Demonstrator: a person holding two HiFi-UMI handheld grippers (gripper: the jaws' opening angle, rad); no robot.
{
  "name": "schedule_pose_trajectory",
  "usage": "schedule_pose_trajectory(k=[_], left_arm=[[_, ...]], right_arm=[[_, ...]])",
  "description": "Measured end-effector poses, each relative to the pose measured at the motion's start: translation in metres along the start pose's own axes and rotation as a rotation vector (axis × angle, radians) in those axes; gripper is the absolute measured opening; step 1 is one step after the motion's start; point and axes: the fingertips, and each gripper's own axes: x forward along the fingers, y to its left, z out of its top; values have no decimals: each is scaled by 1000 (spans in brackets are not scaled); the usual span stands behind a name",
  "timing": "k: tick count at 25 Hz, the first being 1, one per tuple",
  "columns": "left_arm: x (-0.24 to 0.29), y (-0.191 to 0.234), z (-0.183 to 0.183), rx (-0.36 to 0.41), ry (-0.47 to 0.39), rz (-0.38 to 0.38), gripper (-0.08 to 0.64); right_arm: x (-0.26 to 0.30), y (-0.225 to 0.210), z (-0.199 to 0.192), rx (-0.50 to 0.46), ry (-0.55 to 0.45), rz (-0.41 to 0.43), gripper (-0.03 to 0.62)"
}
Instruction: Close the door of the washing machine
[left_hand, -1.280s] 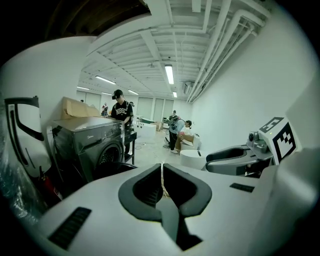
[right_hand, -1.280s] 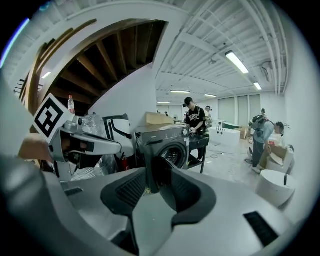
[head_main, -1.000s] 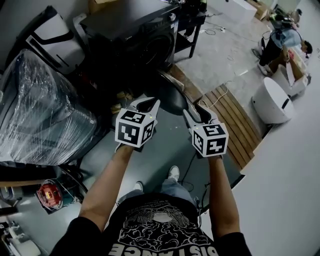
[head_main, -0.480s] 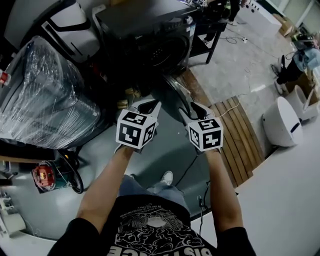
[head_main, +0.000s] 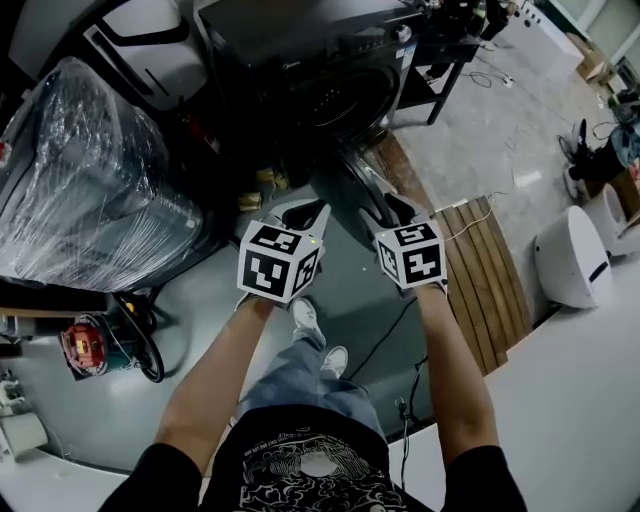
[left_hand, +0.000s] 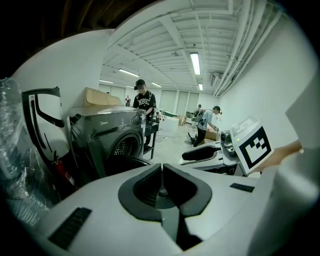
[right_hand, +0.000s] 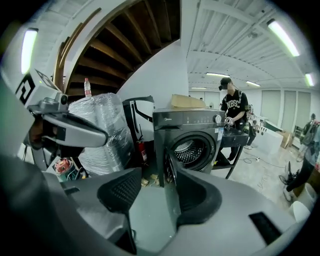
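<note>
Head view: washing machine (head_main: 320, 70) at top, its door (head_main: 352, 190) swung open toward the person; left gripper (head_main: 303, 213) and right gripper (head_main: 388, 208) close by the door | Left gripper view: fingers pressed together, nothing between them | Right gripper view: fingers spread, just been opening; the door's edge shows in the gap, pads not pressing it.

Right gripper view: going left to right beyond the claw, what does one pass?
In order: plastic-wrapped bundle → fire extinguisher → washing machine → person in a black shirt.
</note>
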Motion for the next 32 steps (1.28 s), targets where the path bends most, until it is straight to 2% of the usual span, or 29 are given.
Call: schedule_pose_trajectory(k=[7, 15, 20, 24, 32], left_arm=[[47, 41, -9, -20, 31, -16, 35], [85, 71, -9, -29, 59, -41, 35], [102, 85, -8, -40, 66, -64, 35], [112, 93, -4, -51, 64, -79, 35], [130, 100, 9, -66, 53, -110, 37]], right_arm=[[63, -23, -16, -30, 77, -18, 198], [115, -41, -21, -42, 148, -31, 196], [134, -44, -24, -57, 190, -35, 192], [140, -49, -31, -83, 245, -65, 130], [143, -54, -34, -74, 285, -64, 133]])
